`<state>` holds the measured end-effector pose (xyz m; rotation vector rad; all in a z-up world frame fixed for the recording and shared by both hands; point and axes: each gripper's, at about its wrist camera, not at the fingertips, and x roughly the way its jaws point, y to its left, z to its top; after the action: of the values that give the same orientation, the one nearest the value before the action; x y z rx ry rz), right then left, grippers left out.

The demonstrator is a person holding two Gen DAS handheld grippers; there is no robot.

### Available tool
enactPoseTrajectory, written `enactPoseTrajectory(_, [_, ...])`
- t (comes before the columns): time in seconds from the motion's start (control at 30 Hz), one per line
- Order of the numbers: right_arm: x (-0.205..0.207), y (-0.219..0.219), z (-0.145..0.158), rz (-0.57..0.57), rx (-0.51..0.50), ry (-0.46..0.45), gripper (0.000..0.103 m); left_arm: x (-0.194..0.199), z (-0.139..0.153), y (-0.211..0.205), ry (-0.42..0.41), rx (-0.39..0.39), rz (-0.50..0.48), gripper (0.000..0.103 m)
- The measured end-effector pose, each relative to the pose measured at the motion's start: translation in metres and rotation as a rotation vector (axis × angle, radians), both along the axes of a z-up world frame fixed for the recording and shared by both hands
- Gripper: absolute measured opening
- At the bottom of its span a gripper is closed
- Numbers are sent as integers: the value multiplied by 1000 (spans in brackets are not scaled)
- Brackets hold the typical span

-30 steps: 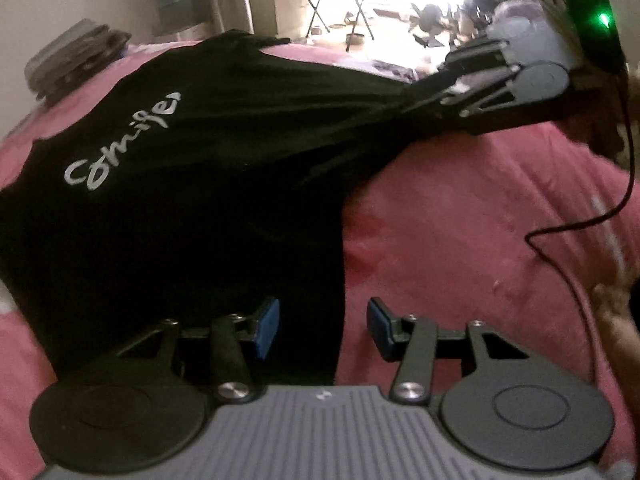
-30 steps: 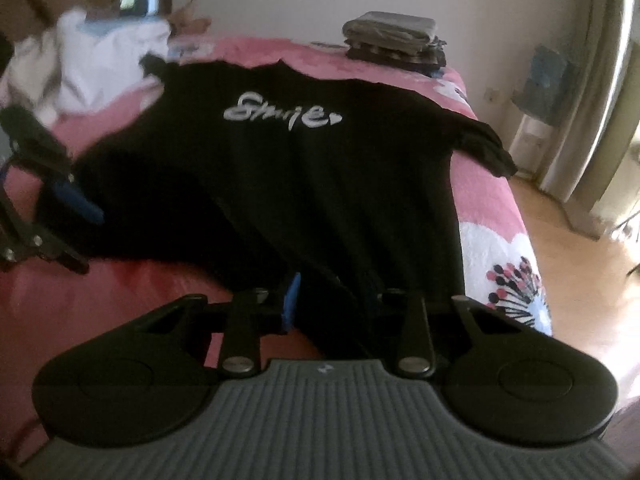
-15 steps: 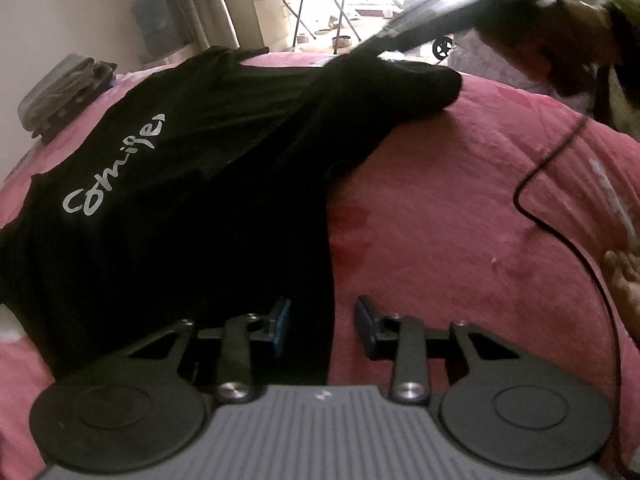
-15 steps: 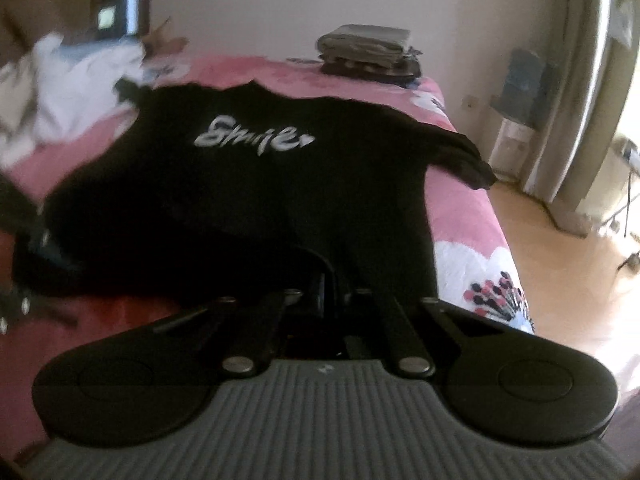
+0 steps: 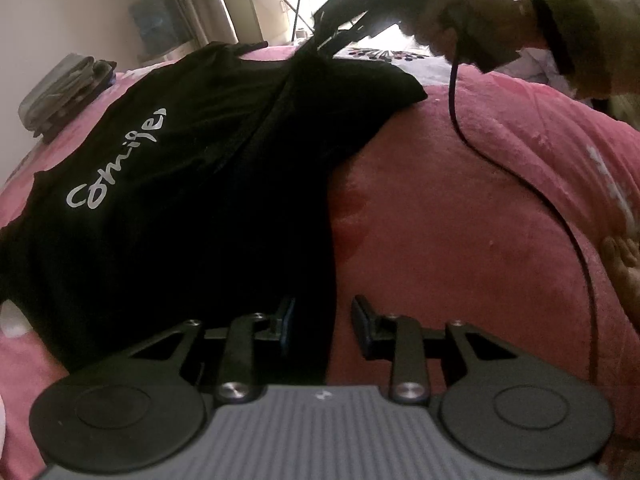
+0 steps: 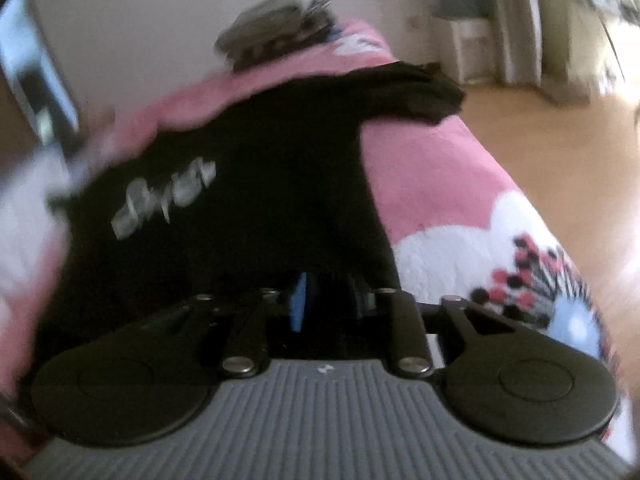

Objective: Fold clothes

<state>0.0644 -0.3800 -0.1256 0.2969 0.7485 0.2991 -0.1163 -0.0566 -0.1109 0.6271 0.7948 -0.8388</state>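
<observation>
Hovering low over the near hem of the black T-shirt [image 5: 192, 184], the left gripper [image 5: 322, 326] has its jaws apart, having just been closing a little; one blue-padded finger sits over the dark cloth and the other over the pink blanket [image 5: 460, 216], with the shirt's edge running between them and neither pad visibly pressing on it. Across the bed the right gripper [image 6: 330, 300] shows a clear gap between its blue pads — its jaws have just been opening — and black fabric lies in and under that gap; the picture is blurred, so whether the pads touch the cloth cannot be told. In the left wrist view that same gripper is at the far corner of the shirt, where a bunched ridge of fabric rises toward its tip, gripped by a hand [image 5: 452, 28] in an olive sleeve, a black cable [image 5: 532, 192] trailing from it over the blanket. The shirt lies spread front-up on the blanket, white lettering [image 5: 116, 160] showing. A stack of folded clothes [image 5: 64, 96] sits beyond the shirt, near the wall.
</observation>
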Motion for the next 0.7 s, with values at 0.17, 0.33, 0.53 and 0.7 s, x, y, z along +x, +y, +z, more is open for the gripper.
enactPoseTrajectory(0.17, [-43, -43, 17, -151, 186, -44, 44, 0, 0, 2, -2, -3, -9, 32])
enactPoseTrajectory(0.33, [-97, -39, 15, -109, 159, 41, 44, 1, -2, 4, -4, -5, -18, 32])
enactPoseTrajectory(0.53, [-132, 1, 3, 17, -26, 75, 43, -1, -1, 0, -35, 14, 4, 4])
enactPoseTrajectory(0.7, [-114, -1, -10, -42, -18, 104, 7, 0, 9, 9, -14, -14, 39, 2])
